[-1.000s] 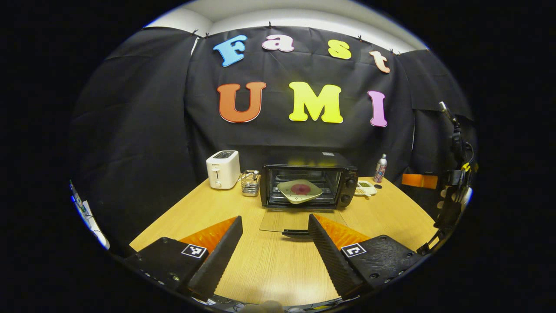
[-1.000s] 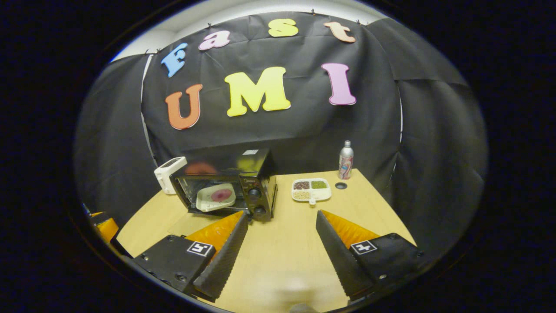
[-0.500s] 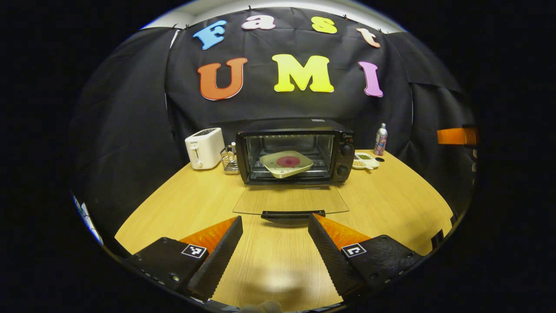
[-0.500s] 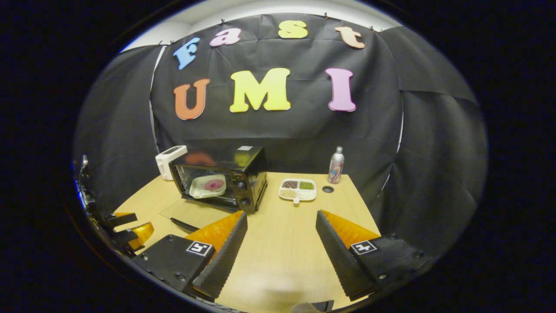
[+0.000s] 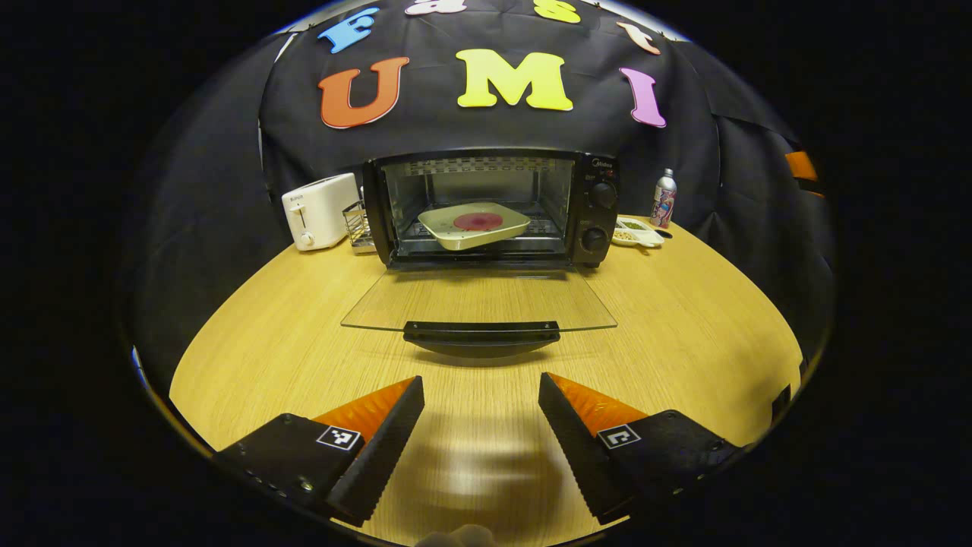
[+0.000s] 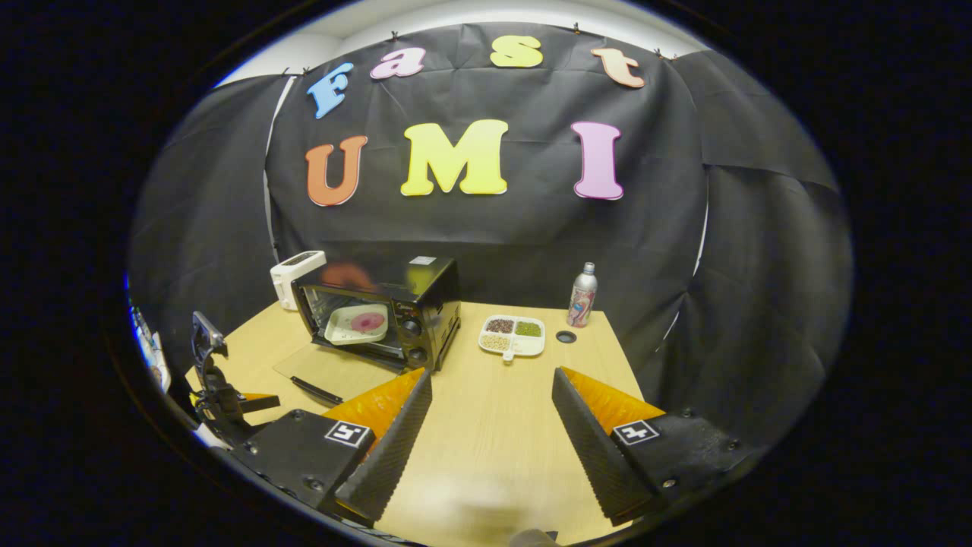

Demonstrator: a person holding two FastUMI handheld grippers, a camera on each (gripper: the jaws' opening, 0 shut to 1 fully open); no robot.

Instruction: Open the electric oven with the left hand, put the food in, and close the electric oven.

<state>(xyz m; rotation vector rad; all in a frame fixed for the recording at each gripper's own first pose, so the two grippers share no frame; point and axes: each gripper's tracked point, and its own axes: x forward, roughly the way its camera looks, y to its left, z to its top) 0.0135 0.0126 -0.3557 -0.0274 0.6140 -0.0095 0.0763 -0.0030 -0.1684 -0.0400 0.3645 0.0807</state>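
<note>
The black electric oven (image 5: 596, 209) (image 6: 429, 300) stands at the back of the wooden table with its glass door (image 5: 478, 300) (image 6: 319, 370) folded down flat. On the rack inside sits a pale square plate carrying a round red food (image 5: 477, 221) (image 6: 367, 322). My left gripper (image 5: 480, 391) is open, low over the table just in front of the door's black handle (image 5: 481, 330), with nothing between its fingers. My right gripper (image 6: 490, 384) is open too, hanging over the table to the right of the oven. The left gripper (image 6: 228, 395) shows at the left edge of the right gripper view.
A white toaster (image 5: 317, 210) and a wire rack (image 5: 357, 226) stand left of the oven. A divided white snack dish (image 6: 512, 336), a small dark cap (image 6: 566, 336) and a metal bottle (image 6: 582, 295) sit to its right. The black cloth wall closes the back.
My left gripper has moved forward and lower towards the open oven door, so the handle looms closer. My right gripper has drawn back a little from the oven. Both stayed open.
</note>
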